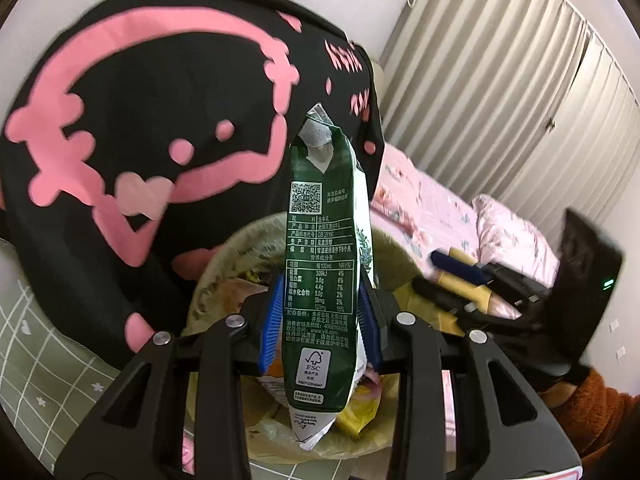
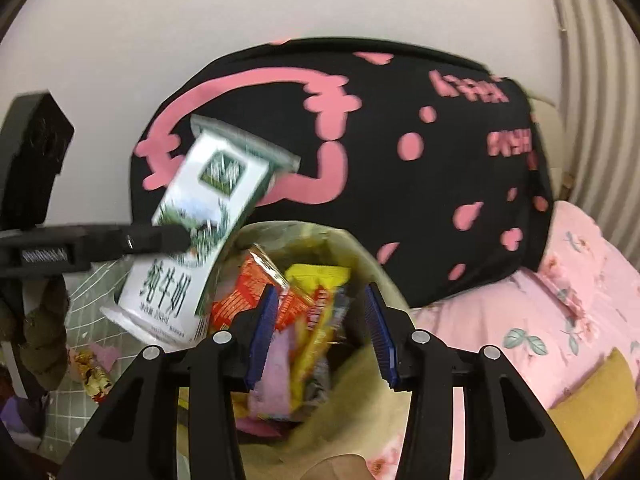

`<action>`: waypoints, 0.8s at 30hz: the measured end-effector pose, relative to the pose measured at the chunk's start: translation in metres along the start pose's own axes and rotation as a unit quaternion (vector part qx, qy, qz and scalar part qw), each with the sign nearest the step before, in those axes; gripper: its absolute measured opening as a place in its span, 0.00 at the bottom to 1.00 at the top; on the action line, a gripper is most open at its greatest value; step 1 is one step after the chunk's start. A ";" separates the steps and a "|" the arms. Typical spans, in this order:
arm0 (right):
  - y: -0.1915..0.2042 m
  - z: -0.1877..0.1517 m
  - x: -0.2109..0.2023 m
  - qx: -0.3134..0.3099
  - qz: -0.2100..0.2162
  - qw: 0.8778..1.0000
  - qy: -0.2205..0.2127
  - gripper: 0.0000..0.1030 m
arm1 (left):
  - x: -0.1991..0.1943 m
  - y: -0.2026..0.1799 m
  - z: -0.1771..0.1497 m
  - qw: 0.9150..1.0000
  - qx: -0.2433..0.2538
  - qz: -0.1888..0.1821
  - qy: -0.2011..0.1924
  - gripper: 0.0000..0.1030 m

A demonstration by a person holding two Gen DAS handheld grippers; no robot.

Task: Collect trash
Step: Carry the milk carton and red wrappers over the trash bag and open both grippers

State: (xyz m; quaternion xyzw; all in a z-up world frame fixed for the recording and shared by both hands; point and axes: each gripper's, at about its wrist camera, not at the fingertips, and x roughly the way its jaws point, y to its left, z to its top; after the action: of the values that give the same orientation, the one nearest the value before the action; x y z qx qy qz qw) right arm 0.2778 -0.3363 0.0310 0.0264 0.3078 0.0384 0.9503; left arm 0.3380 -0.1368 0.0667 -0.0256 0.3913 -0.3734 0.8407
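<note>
My left gripper (image 1: 320,320) is shut on a green and white milk carton (image 1: 320,264), which hangs upright above a trash bin (image 1: 212,276) lined with a beige bag. In the right wrist view the same carton (image 2: 208,208) tilts at the left, with one black left finger (image 2: 160,237) pressing its side. My right gripper (image 2: 322,336) stands open over the bin (image 2: 368,256). No pad touches anything. Below its blue pads lie red, yellow and pink wrappers (image 2: 308,320) inside the bin. The right gripper (image 1: 440,276) also shows at the right of the left wrist view.
A black cushion with pink print (image 2: 400,152) stands right behind the bin. Pink bedding (image 2: 580,300) and a yellow pillow (image 2: 592,392) lie to the right, a pleated curtain (image 1: 500,80) beyond. Loose wrappers (image 2: 92,372) lie on a green grid mat (image 1: 40,360) at the left.
</note>
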 end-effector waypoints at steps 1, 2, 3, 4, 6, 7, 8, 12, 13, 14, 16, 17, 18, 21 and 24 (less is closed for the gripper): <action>-0.004 -0.001 -0.004 0.003 -0.009 1.000 -0.003 0.41 | 0.008 -0.002 -0.002 1.000 0.007 0.004 0.011 0.31; -0.008 -0.003 -0.009 0.008 -0.021 1.000 -0.005 0.41 | 0.016 -0.004 -0.004 1.000 0.013 0.008 0.022 0.31; -0.013 -0.006 -0.012 0.013 -0.031 0.999 -0.005 0.41 | 0.024 -0.005 -0.005 0.999 0.017 0.012 0.032 0.31; -0.018 -0.007 -0.014 0.018 -0.037 0.999 -0.004 0.41 | 0.033 -0.006 -0.008 0.999 0.024 0.022 0.043 0.31; -0.028 -0.012 -0.021 0.035 -0.050 0.998 -0.004 0.41 | 0.047 -0.006 -0.013 0.997 0.032 0.035 0.060 0.31; -0.034 -0.016 -0.025 0.046 -0.053 0.998 -0.003 0.41 | 0.053 -0.004 -0.015 0.996 0.032 0.039 0.068 0.31; -0.037 -0.018 -0.026 0.053 -0.056 0.997 -0.002 0.41 | 0.059 -0.001 -0.017 0.996 0.028 0.045 0.073 0.31; -0.046 -0.029 -0.033 0.069 -0.065 0.995 0.003 0.41 | 0.061 0.004 -0.019 0.996 0.020 0.048 0.070 0.31; -0.047 -0.031 -0.034 0.071 -0.066 0.995 0.004 0.41 | 0.059 0.004 -0.019 0.997 0.019 0.044 0.067 0.31; -0.047 -0.033 -0.034 0.072 -0.065 0.995 0.006 0.41 | 0.056 0.004 -0.019 0.997 0.017 0.039 0.063 0.37; -0.044 -0.034 -0.035 0.071 -0.061 0.996 0.005 0.41 | 0.048 0.004 -0.022 0.998 0.013 0.033 0.058 0.51; -0.042 -0.034 -0.035 0.069 -0.058 0.996 0.004 0.41 | 0.045 0.004 -0.023 0.998 0.012 0.031 0.056 0.52; -0.039 -0.034 -0.035 0.066 -0.055 0.996 0.004 0.41 | 0.041 0.003 -0.023 0.998 0.011 0.031 0.055 0.52; -0.027 -0.031 -0.033 0.052 -0.044 0.998 0.002 0.41 | 0.021 0.005 -0.024 0.998 0.006 0.038 0.040 0.54; -0.013 -0.028 -0.030 0.035 -0.035 0.999 0.002 0.41 | -0.001 0.010 -0.025 0.999 -0.004 0.046 0.018 0.55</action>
State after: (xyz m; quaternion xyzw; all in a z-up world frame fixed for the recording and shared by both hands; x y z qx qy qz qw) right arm 0.2381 -0.3511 0.0248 0.0490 0.3114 -0.0058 0.9490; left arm 0.3265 -0.1230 0.0472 -0.0038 0.4084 -0.3331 0.8499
